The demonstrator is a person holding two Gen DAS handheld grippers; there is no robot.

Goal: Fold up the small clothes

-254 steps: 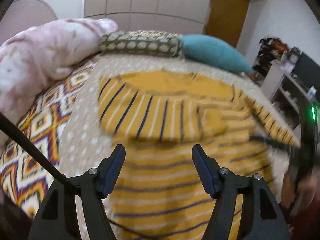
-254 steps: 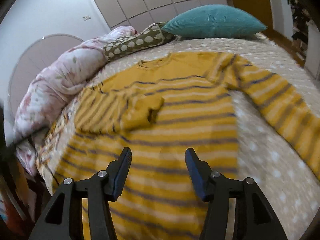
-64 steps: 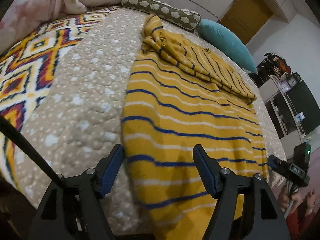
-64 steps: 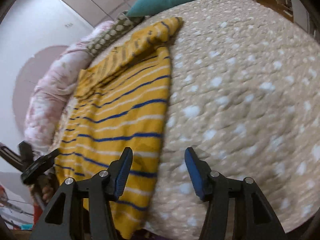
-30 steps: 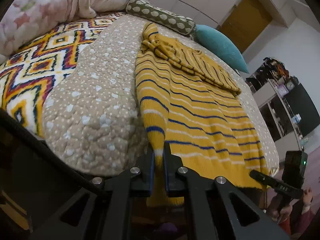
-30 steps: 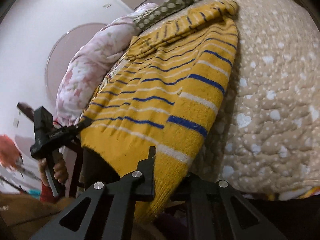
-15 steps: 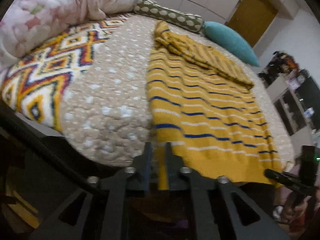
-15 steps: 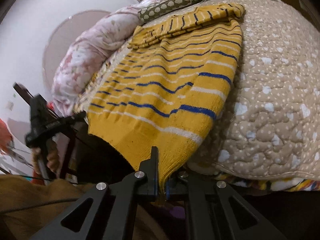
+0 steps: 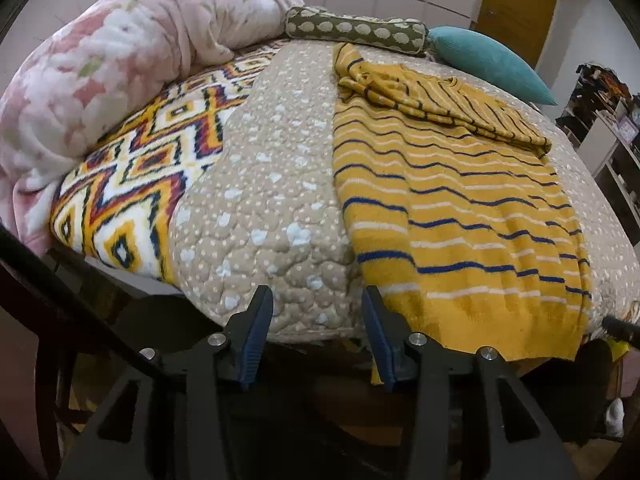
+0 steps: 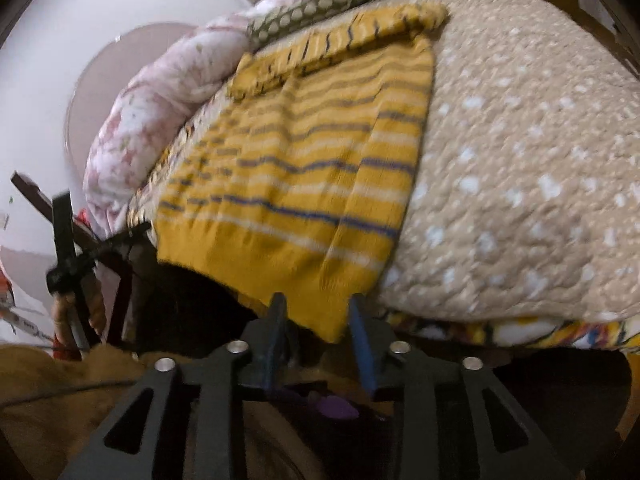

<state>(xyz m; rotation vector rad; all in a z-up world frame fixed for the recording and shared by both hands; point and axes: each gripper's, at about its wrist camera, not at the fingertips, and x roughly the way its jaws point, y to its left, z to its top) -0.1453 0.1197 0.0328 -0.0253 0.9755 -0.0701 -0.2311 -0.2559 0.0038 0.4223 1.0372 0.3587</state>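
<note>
The right wrist view is motion-blurred, smearing the sweater's [image 10: 312,168] stripes. Its hem droops past the bed [image 10: 520,184] edge into shadow. In the left wrist view, the shelves [image 9: 612,136] beyond the sweater are cut off.

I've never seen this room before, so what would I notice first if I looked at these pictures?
First the yellow striped sweater, spread flat on the beige dotted quilt with its sleeves folded across the top and its hem hanging over the near edge of the bed. Next the fluffy pink blanket heaped at the left, beside a bright zigzag-patterned cover. Both the left gripper and the right gripper are open at the hem.
</note>
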